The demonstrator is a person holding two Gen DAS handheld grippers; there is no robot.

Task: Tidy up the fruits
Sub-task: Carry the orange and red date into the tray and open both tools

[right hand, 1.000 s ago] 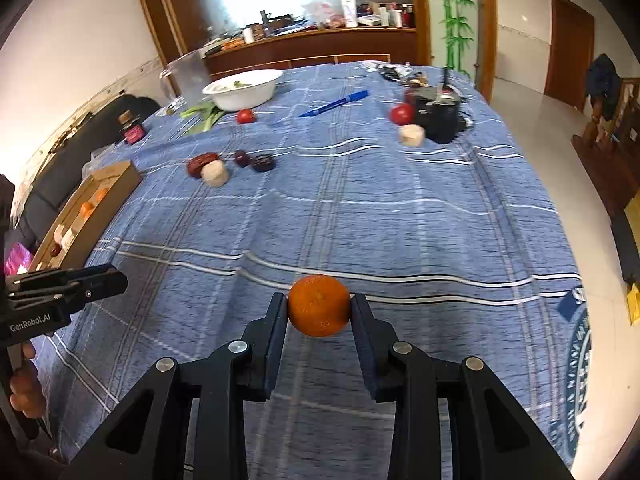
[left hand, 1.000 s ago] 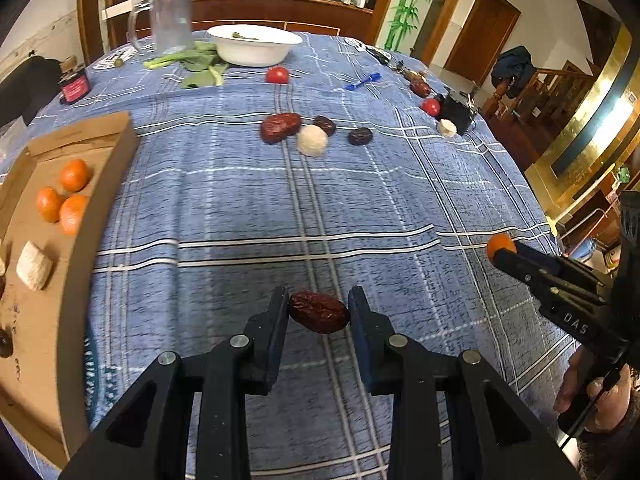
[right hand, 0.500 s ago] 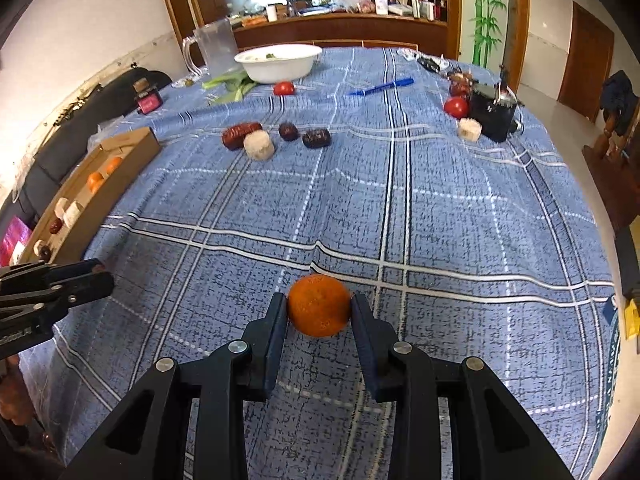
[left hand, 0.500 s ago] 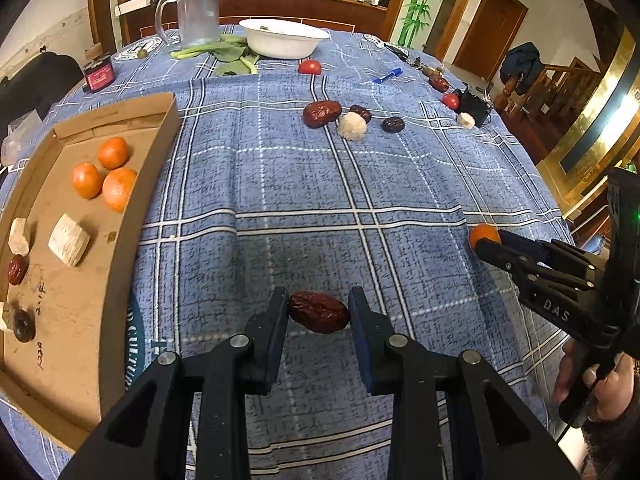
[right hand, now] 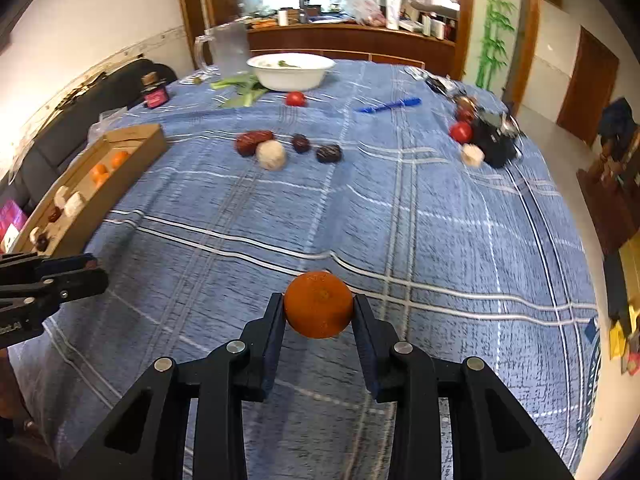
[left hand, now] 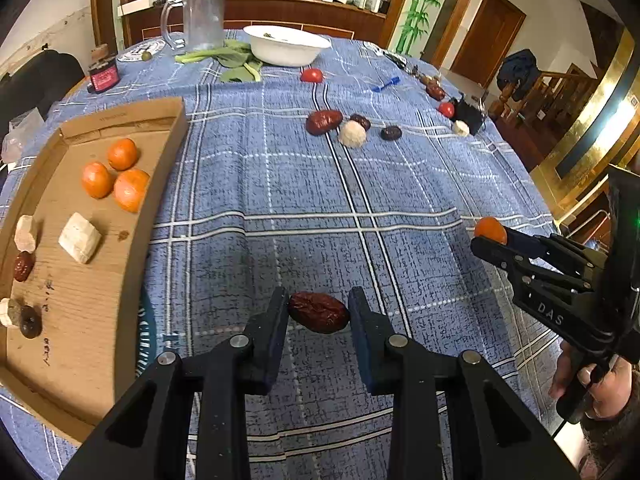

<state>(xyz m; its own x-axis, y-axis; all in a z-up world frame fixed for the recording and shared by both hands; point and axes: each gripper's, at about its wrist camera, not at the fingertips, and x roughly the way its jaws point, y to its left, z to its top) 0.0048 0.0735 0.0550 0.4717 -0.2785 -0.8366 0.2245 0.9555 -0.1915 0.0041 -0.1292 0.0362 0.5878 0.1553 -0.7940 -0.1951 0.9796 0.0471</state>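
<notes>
Blue plaid tablecloth (left hand: 304, 184) over a large table, wooden sideboard behind.

Left gripper (left hand: 319, 314): clamped on a wrinkled red date (left hand: 319, 312), carried clear of the cloth.

Right gripper (right hand: 319, 312): clamped on a mandarin (right hand: 319, 305), also off the cloth; seen at the right edge of the left wrist view, a hand (left hand: 596, 384) on its handle.

Cardboard tray (left hand: 132, 272), left of the left gripper: three mandarins (left hand: 120, 176) clustered at the far end; pale chunks (left hand: 80, 238) midway; dark dates (left hand: 24, 266) along its left side.

Mid-table, well apart from both grippers: large red date (left hand: 323, 121), touching it a pale round piece (left hand: 352, 134), two dark dates (left hand: 391, 133) just beside.

Far end: white bowl (left hand: 286, 45), leafy greens (left hand: 232, 60), clear jug (left hand: 202, 18), small tomato (left hand: 311, 75), blue pen (right hand: 388, 105).

Right edge: black object (right hand: 494, 142) with tomato (right hand: 461, 132) and pale piece (right hand: 472, 155) beside it.
</notes>
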